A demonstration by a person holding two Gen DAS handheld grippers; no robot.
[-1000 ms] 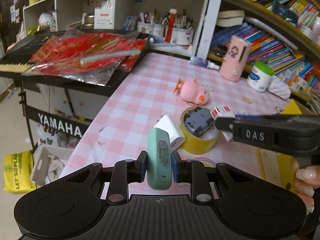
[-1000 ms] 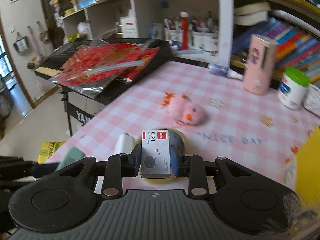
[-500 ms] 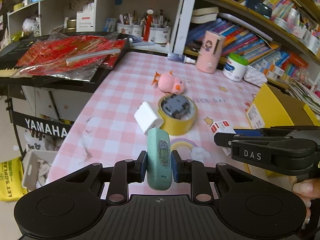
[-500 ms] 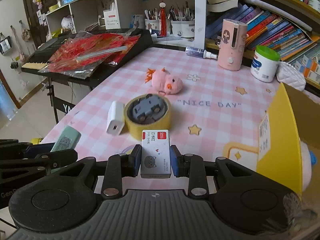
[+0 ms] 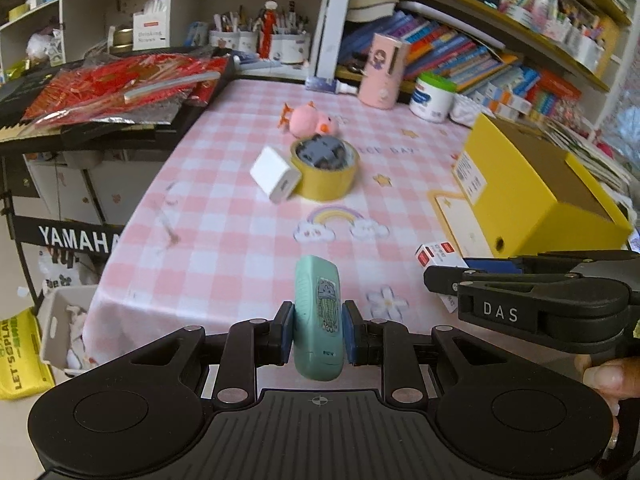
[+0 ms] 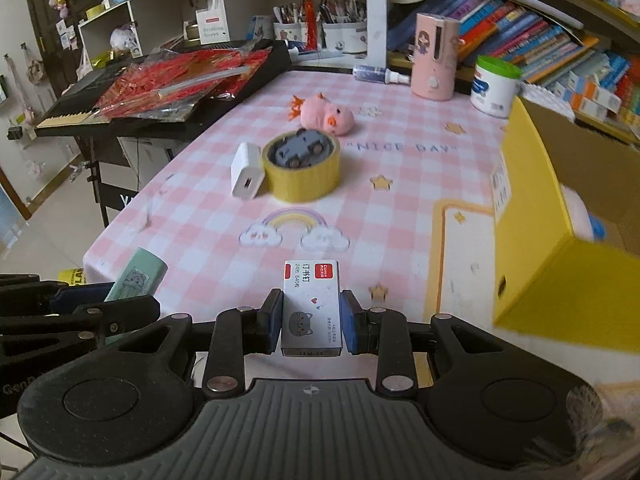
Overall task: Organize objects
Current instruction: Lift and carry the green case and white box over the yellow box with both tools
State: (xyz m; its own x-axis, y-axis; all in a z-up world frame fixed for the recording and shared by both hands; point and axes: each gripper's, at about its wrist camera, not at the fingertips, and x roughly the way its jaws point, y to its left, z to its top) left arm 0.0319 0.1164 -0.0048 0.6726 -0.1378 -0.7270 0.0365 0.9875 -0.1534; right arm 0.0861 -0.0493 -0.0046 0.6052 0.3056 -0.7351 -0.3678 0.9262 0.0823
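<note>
left gripper [image 5: 318, 332]: fingers closed on a mint green case [image 5: 318, 320], held on edge, a cartoon sticker on its upper face; it hangs over the near edge of the counter [image 5: 224, 248].
right gripper [image 6: 311, 322]: fingers closed on a white staple box [image 6: 311, 308] with red labels and a grey cat drawing, held flat and lengthwise; it hangs over the near part of the counter, just left of the yellow box.
counter: pink and white checked cloth printed with a rainbow, clouds, stars and the words "nice day".
yellow box [image 6: 560, 216]: open cardboard container at the right edge of the counter, a printed label on its left wall; inside, a pale pink and blue item [image 6: 584, 220], blurred, kind not readable.
yellow tape roll [image 6: 302, 170]: lies flat mid-counter and serves as a ring; a grey toy car [image 6: 300, 148] sits in its hole, wheels up.
white charger [image 6: 246, 170]: leans against the left side of the tape roll.
pink plush duck [image 6: 326, 114]: on its side just behind the tape roll.
far edge of the counter: blue spray bottle [image 6: 376, 74] lying down, pink cylinder [image 6: 436, 56] upright, white jar with green lid [image 6: 496, 86] upright.
shelf behind: white pen cups [image 6: 320, 34] filled with pens and brushes; books [image 6: 516, 32] in a row to the right.
left of the counter: yamaha keyboard [image 6: 72, 114] carrying red foil packets [image 6: 176, 78].
</note>
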